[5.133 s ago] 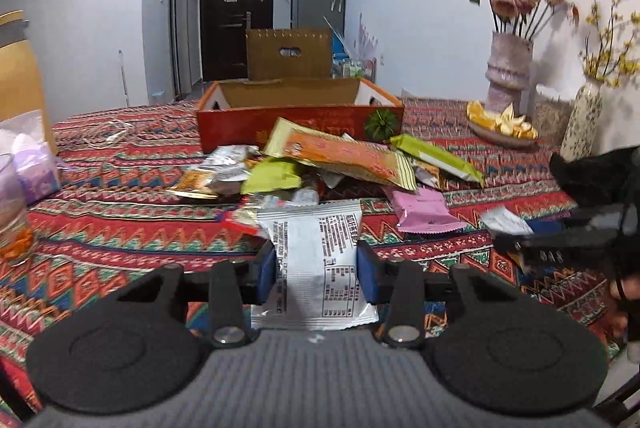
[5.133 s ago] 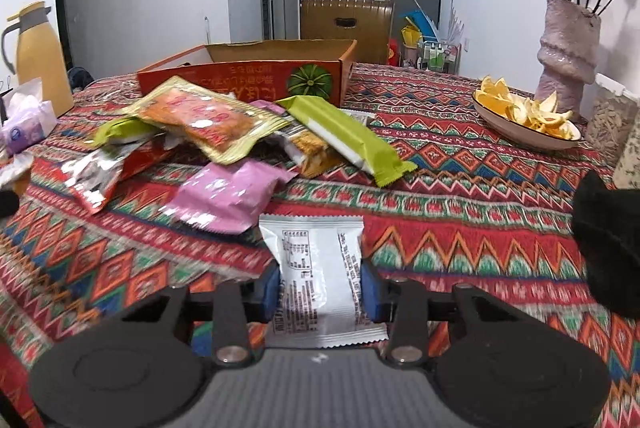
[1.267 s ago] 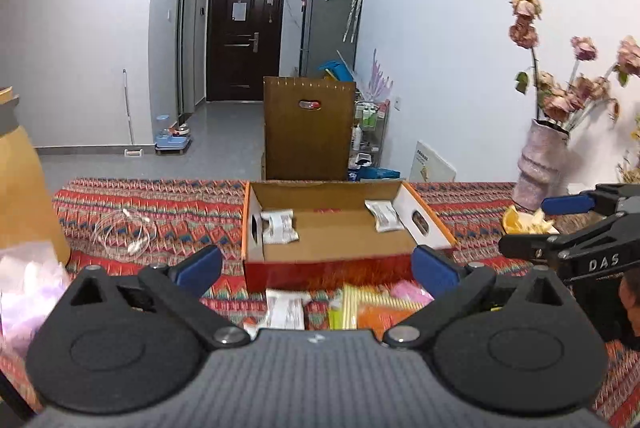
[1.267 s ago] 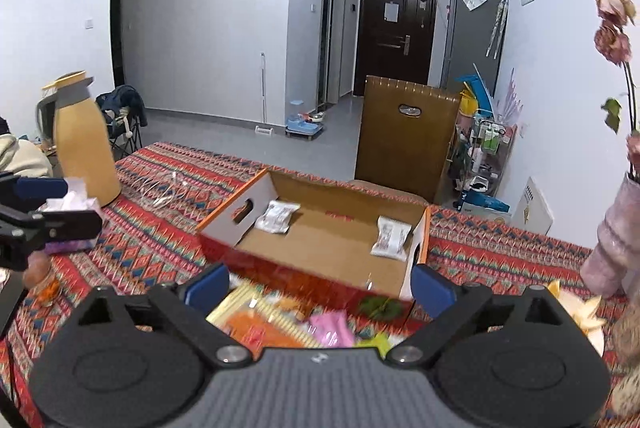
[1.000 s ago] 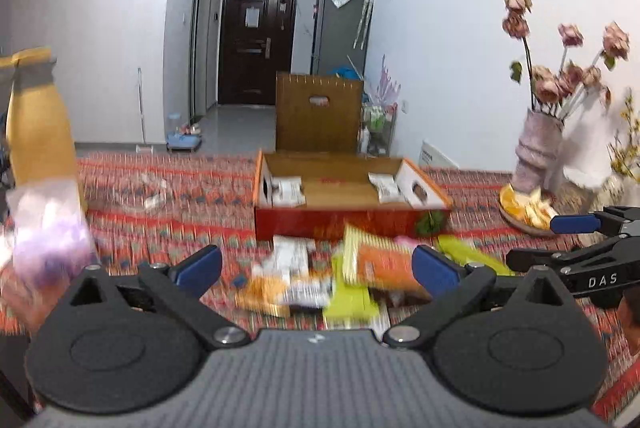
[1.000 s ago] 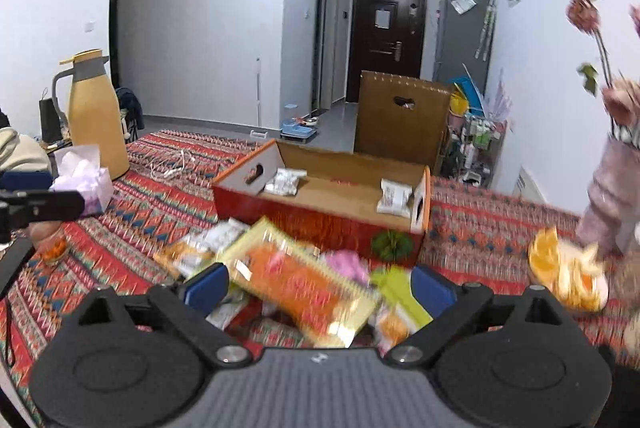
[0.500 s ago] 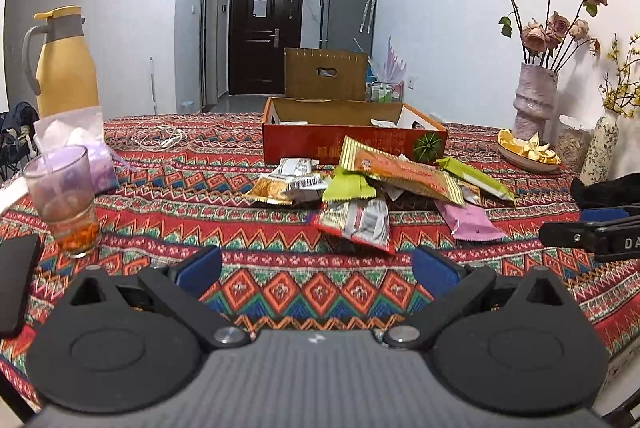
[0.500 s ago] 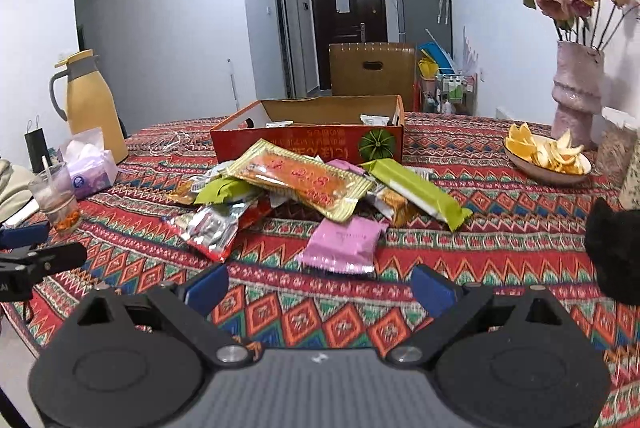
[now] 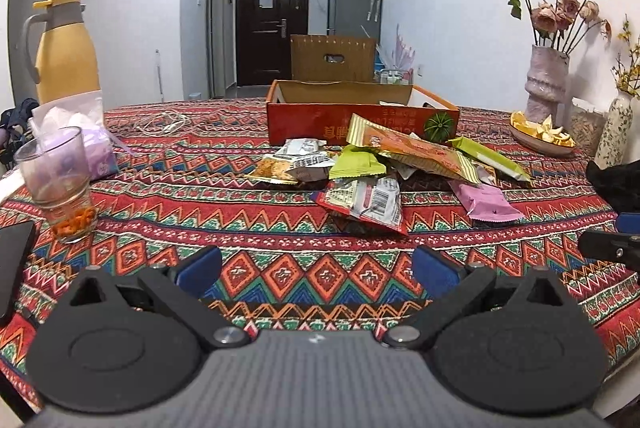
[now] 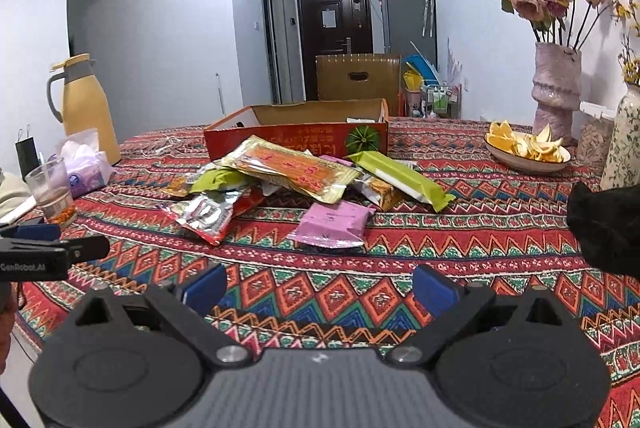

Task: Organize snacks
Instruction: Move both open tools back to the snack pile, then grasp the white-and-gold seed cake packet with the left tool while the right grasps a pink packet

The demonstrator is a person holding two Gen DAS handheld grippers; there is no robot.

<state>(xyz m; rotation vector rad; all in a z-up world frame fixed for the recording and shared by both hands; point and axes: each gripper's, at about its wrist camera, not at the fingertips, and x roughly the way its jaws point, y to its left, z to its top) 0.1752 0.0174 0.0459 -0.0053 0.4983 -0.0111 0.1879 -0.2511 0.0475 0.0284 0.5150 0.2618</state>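
step: next pick judged pending | left gripper [image 9: 316, 266] wide, empty | right gripper [image 10: 320, 286] wide, empty | next: red-and-silver foil snack packet [image 9: 364, 201] to be grasped, carried to orange cardboard box [image 9: 360, 115]

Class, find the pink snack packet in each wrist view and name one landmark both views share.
Left wrist view: pink packet right of centre, at the pile's near right edge.
Right wrist view: pink packet at centre, nearest the camera.
Shared landmark: the red box behind the pile.
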